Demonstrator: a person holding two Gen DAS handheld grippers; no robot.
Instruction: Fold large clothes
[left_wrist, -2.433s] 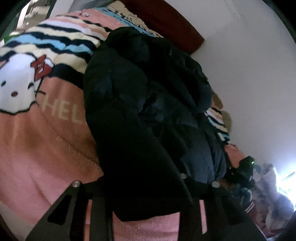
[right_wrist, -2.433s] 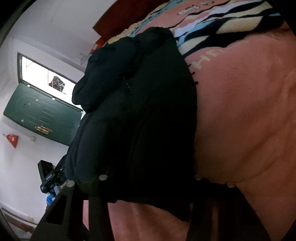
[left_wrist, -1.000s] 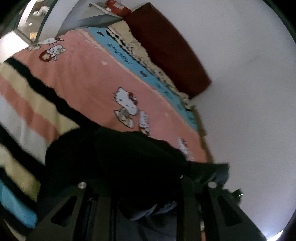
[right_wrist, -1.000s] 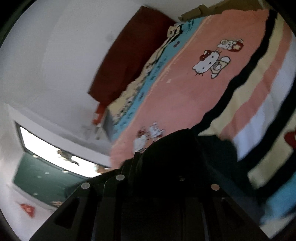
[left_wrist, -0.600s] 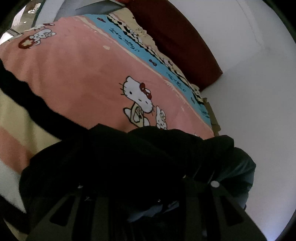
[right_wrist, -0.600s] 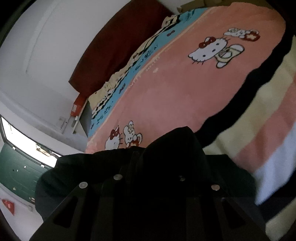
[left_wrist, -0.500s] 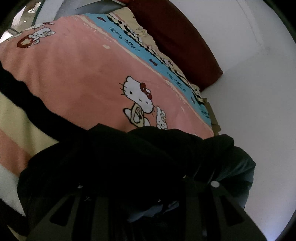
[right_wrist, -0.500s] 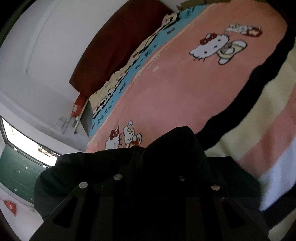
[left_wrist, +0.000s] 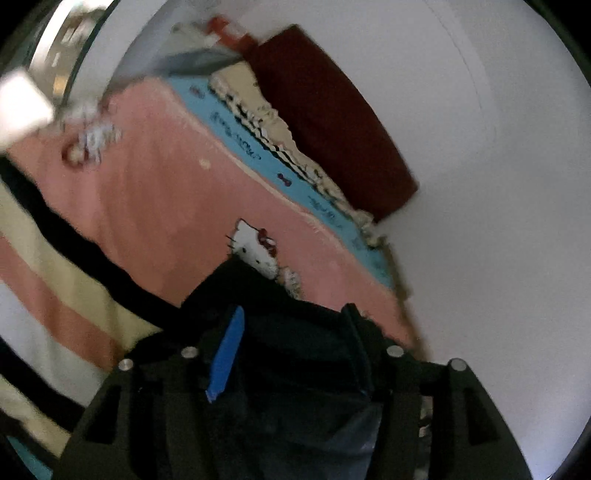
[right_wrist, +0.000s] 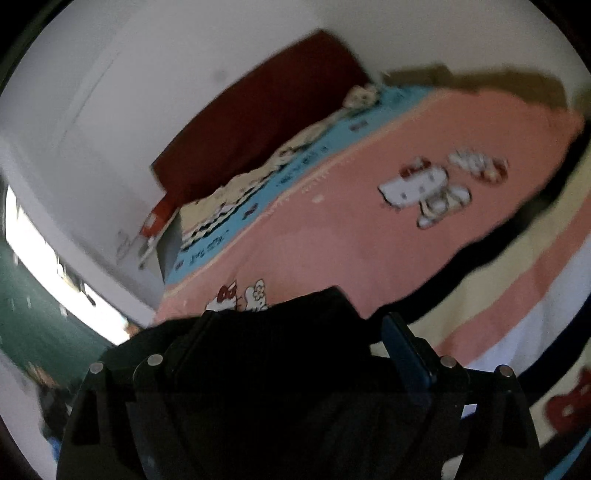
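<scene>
A large black padded jacket (left_wrist: 295, 350) lies on the pink Hello Kitty blanket (left_wrist: 155, 206) of a bed. In the left wrist view my left gripper (left_wrist: 291, 325) stands open over the jacket, its blue-padded fingers (left_wrist: 227, 350) apart with loose black fabric between them. In the right wrist view my right gripper (right_wrist: 291, 332) is also open, the blue pad of one finger (right_wrist: 406, 354) showing, and the jacket (right_wrist: 288, 369) fills the space between and below the fingers. The blanket also shows in the right wrist view (right_wrist: 351, 236). Both views are blurred.
A dark red headboard cushion (left_wrist: 332, 122) leans on the white wall (left_wrist: 498, 221) at the head of the bed. A striped part of the blanket (left_wrist: 48, 280) lies to the left. A green door and bright window (right_wrist: 33, 288) are at the right wrist view's left.
Both grippers have opened: their fingers stood close together on the jacket half a second ago and are now spread with blue pads showing. Both cameras have pulled back a little and tilted up.
</scene>
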